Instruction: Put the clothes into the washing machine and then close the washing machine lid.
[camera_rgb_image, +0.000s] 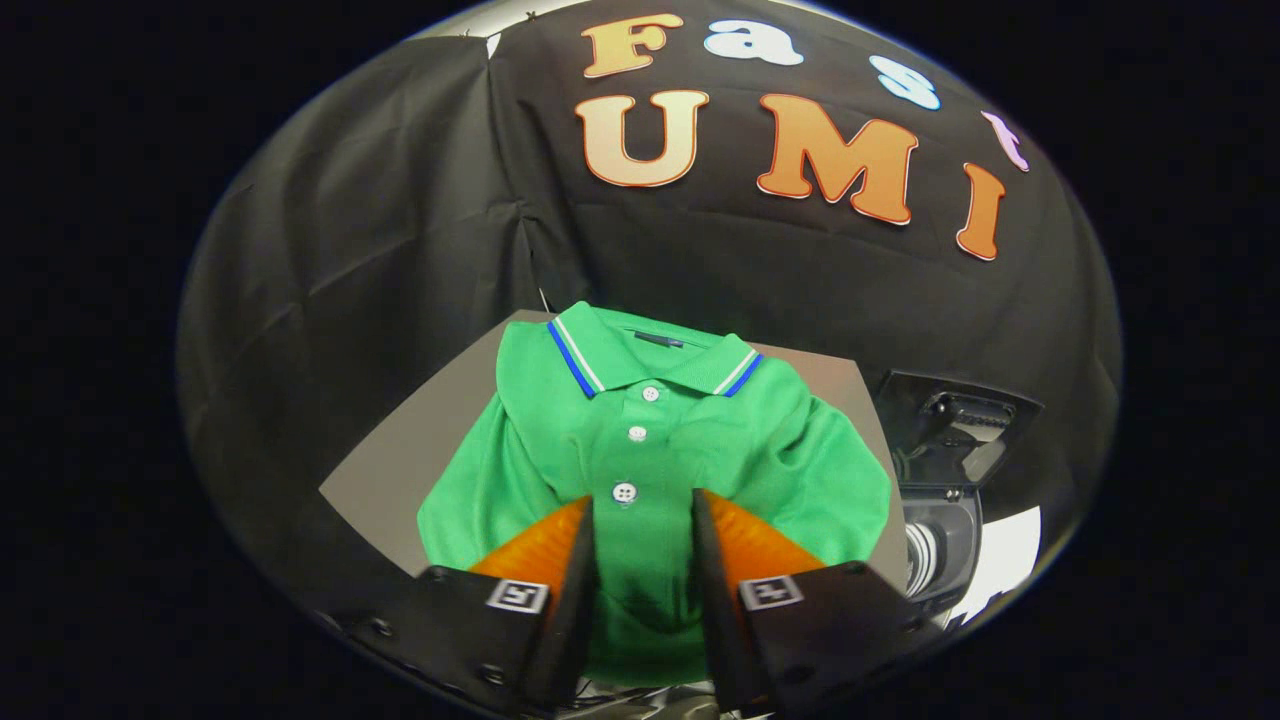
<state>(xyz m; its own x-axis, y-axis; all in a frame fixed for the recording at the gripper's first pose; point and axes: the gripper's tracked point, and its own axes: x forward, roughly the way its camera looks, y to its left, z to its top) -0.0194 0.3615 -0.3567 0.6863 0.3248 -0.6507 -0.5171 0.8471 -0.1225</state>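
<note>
A green polo shirt (660, 440) is lying on a grey table (400, 470), its collar, trimmed with blue and white stripes, pointing away toward the black cloth wall (380, 230) of the booth. Three white buttons are running down its placket. The gripper (640, 515) is hovering over the shirt's lower front with its two fingers standing apart, a strip of green fabric showing in the gap between them; the lowest button is sitting just ahead of the fingertips. Whether the fingers are touching the cloth is hard to tell, and nothing is being pinched.

To the right of the shirt, past the table's edge, a dark washing machine (945, 530) is standing with its lid (955, 420) raised and its drum opening partly showing. The machine's lower part is being cut off, and its inside is too dark to make out. The shirt's bottom hem is being hidden behind the gripper's body.
</note>
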